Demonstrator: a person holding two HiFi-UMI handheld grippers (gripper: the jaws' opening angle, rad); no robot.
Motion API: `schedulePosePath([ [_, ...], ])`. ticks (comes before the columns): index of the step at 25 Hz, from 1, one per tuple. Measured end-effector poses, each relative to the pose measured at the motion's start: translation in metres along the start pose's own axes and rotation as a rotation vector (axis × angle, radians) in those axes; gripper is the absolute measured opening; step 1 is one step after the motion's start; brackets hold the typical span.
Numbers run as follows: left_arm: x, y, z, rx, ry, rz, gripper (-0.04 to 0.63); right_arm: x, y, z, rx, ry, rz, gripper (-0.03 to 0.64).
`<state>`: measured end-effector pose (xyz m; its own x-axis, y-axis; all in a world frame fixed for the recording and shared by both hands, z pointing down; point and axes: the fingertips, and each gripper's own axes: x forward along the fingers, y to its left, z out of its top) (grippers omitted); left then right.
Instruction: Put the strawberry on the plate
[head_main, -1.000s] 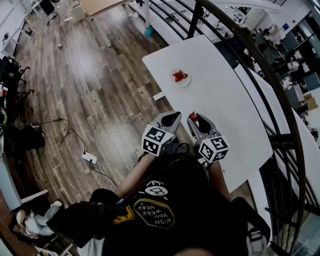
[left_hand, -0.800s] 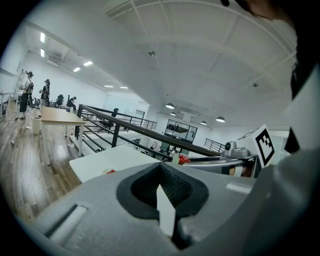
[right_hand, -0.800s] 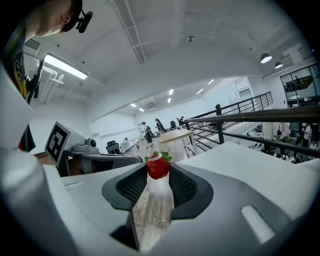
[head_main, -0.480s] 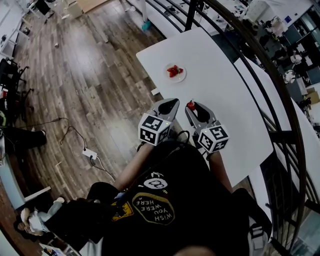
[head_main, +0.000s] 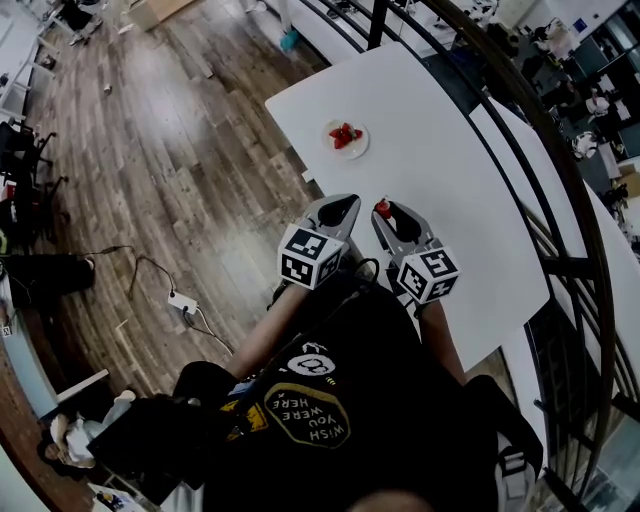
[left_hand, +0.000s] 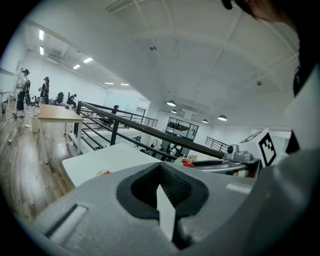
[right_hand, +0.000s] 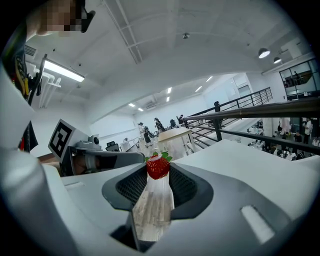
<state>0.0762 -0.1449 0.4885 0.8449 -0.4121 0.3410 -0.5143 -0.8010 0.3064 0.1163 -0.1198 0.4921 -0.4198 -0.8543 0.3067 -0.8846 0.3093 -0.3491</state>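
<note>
Looking down in the head view, the right gripper (head_main: 385, 214) pinches a strawberry (head_main: 382, 208) at its tips, with the plate (head_main: 358, 150) well ahead. In the left gripper view, the left gripper (left_hand: 161, 175) is clenched and empty. In the right gripper view, the jaws clamp the strawberry's sides.

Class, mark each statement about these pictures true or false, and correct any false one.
1. The right gripper grips a strawberry. True.
2. The plate is bare. False: red fruit lies on it.
3. The left gripper holds a strawberry too. False: its jaws are together on nothing.
4. The plate stands on the white table. True.
5. The held strawberry hangs over the plate. False: it is well short of it.
</note>
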Motion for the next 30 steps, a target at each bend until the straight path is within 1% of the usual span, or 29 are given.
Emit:
schedulePosePath([
  [3,0.0,0.012,0.004,-0.006,0.006,0.009,0.003,0.008,0.0,0.003,0.01,0.003,-0.009,0.141],
  [6,-0.001,0.022,0.014,0.008,0.009,0.013,0.003,0.02,0.002,0.014,0.004,0.005,-0.008,0.141],
  [10,-0.001,0.039,0.02,-0.006,0.013,-0.009,0.003,0.037,0.005,0.024,-0.002,0.005,-0.027,0.141],
  [17,0.0,0.074,0.035,-0.007,0.001,-0.032,0.003,0.069,0.005,0.024,0.004,0.029,-0.066,0.141],
  [21,-0.001,0.092,0.034,-0.017,-0.002,-0.046,0.003,0.088,0.011,0.028,-0.007,0.023,-0.072,0.141],
  [25,-0.003,0.106,0.025,-0.037,0.013,-0.05,0.003,0.104,0.018,0.025,0.001,0.023,-0.072,0.141],
  [30,0.007,0.115,0.022,-0.056,0.032,-0.046,0.003,0.117,0.017,0.015,0.031,0.057,-0.051,0.141],
])
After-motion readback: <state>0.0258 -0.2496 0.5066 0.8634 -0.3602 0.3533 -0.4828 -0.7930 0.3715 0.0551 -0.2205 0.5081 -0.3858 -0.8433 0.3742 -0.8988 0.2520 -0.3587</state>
